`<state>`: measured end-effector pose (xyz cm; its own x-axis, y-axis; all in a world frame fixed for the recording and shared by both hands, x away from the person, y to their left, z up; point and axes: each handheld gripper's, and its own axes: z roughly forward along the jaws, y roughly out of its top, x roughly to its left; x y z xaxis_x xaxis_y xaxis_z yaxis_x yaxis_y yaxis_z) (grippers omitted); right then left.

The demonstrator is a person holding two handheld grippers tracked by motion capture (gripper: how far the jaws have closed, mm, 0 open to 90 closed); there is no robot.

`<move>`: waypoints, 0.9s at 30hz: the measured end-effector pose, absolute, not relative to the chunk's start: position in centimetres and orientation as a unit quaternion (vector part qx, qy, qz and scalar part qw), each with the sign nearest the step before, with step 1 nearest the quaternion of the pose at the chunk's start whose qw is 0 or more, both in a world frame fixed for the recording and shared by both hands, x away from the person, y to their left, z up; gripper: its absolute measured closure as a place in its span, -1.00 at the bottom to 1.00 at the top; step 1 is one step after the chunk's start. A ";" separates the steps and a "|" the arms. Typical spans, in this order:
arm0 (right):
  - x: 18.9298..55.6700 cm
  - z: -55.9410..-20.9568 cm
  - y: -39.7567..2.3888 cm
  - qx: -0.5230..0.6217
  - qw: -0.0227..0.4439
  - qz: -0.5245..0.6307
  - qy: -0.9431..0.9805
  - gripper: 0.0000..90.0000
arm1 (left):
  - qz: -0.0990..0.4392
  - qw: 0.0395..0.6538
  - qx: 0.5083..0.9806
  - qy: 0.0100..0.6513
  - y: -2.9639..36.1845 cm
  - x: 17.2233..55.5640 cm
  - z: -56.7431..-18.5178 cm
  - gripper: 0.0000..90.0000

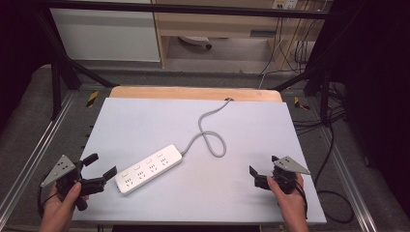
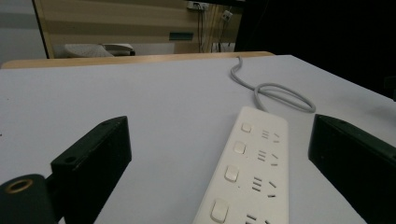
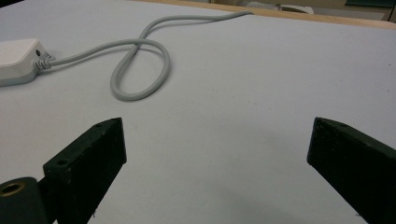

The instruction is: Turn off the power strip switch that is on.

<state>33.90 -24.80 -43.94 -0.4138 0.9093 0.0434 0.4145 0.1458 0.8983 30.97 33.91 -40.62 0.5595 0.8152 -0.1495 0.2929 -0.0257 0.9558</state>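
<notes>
The left gripper [image 1: 102,166] is held at the near left corner of the table [image 1: 145,121], its jaws spread wide apart with nothing between them. A white power strip [image 1: 148,169] lies flat on the table just beyond those jaw tips, its near end close to the right-hand jaw but apart from it. In the left gripper view the power strip [image 2: 252,168] runs forward through the gap between the jaws, nearer the right-hand jaw, with its row of switches and sockets facing up. The grey cord [image 1: 210,133] leaves the far end of the strip, makes one loop on the table surface and runs off over the far edge. The right gripper [image 1: 263,175] is held at the near right of the table, jaws likewise wide apart and holding nothing; bare table surface lies between them. In the right gripper view the cord loop [image 3: 140,70] lies ahead of the left-hand jaw, well apart from it, and the strip's far end [image 3: 18,60] sits beyond that at the left edge.
</notes>
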 end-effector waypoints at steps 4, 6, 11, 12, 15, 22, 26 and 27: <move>33.9 -43.9 -24.8 0.468 0.274 0.454 0.707 -0.90 | 0.228 0.566 0.677 0.412 34.0 31.0 -40.6 -0.86; 33.8 -43.9 -24.7 0.467 0.276 0.455 0.706 -0.90 | 0.231 0.567 0.675 0.411 34.1 31.0 -40.5 -0.86; 33.8 -43.8 -24.5 0.464 0.276 0.456 0.708 -0.91 | 0.226 0.568 0.675 0.412 34.1 30.9 -40.5 -0.87; 33.8 -43.8 -24.5 0.464 0.275 0.455 0.709 -0.92 | 0.226 0.568 0.675 0.412 34.1 30.9 -40.5 -0.87; 33.8 -43.9 -24.3 0.461 0.277 0.451 0.713 -0.92 | 0.229 0.568 0.673 0.414 34.0 30.8 -40.3 -0.87; 33.8 -43.8 -24.1 0.458 0.277 0.452 0.714 -0.92 | 0.229 0.574 0.672 0.408 33.9 30.6 -39.4 -0.88; 33.8 -43.8 -24.0 0.457 0.278 0.452 0.714 -0.92 | 0.229 0.578 0.672 0.402 33.6 30.4 -38.9 -0.88; 33.8 -43.8 -24.0 0.456 0.279 0.452 0.714 -0.92 | 0.229 0.578 0.672 0.402 33.6 30.4 -38.9 -0.88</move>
